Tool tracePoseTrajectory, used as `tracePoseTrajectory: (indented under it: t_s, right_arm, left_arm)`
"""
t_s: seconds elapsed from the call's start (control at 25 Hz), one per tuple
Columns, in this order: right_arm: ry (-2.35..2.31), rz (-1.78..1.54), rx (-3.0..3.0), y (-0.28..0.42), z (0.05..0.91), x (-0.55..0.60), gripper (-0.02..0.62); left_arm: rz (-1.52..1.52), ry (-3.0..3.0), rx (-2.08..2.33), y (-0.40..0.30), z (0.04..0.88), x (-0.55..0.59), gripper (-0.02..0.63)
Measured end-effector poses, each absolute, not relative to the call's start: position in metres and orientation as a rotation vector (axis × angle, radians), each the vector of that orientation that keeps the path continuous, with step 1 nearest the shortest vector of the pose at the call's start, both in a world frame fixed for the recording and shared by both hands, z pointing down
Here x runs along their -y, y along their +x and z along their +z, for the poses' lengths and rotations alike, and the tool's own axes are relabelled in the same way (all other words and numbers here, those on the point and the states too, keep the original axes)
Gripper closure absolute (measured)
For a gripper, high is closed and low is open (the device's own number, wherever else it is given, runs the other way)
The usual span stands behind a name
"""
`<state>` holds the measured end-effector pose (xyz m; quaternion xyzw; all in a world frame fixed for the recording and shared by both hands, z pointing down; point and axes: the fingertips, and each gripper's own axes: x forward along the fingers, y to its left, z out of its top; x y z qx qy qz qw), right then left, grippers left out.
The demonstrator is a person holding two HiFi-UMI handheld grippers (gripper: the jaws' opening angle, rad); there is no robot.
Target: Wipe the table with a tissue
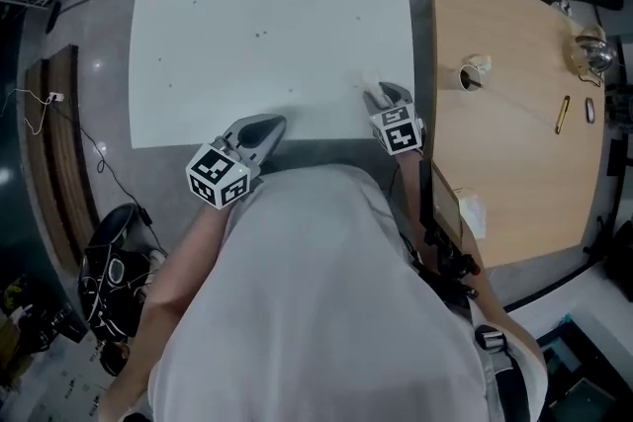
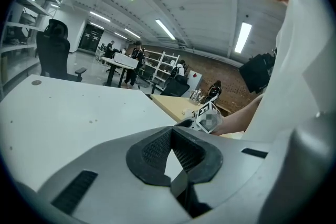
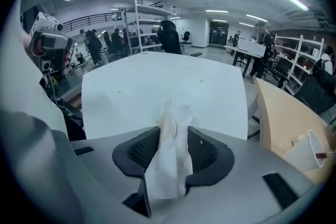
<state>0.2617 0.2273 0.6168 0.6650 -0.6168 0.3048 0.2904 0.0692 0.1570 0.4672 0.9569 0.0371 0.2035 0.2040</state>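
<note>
The white table (image 1: 267, 25) fills the upper middle of the head view, with a few small dark specks (image 1: 261, 35) on it. My right gripper (image 1: 376, 92) is over the table's near right corner, shut on a crumpled white tissue (image 1: 369, 77). In the right gripper view the tissue (image 3: 170, 160) stands pinched between the pads of the right gripper (image 3: 173, 131), sticking out past the tips over the table (image 3: 157, 86). My left gripper (image 1: 272, 124) is at the near edge, left of centre. Seen in its own view, the left gripper (image 2: 170, 131) has its tips together with nothing in them.
A wooden table (image 1: 504, 114) adjoins on the right, with a paper cup (image 1: 473, 74), a pen (image 1: 561, 114) and a glass item (image 1: 591, 54). Bags and cables (image 1: 114, 272) lie on the floor at the left. An office chair (image 2: 52, 50) stands at the far end.
</note>
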Motion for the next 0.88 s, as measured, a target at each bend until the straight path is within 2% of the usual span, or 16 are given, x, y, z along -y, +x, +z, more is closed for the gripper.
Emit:
tracePoseTrajectory:
  t_s: [0.32, 0.56, 0.88]
  right_arm:
    - [1.887, 0.777, 1.621, 0.27, 0.604, -0.227, 0.423]
    - [1.879, 0.845, 1.62, 0.268, 0.606, -0.22, 0.481]
    - [1.84, 0.903, 1.562, 0.266, 0.611, -0.221, 0.503]
  left_arm:
    - [0.564, 2.652, -0.068, 0.048, 0.468, -0.138, 0.6]
    - [0.566, 2.651, -0.087, 0.041, 0.467, -0.135, 0.6]
    - [0.569, 2.647, -0.094, 0.029, 0.468, -0.134, 0.6]
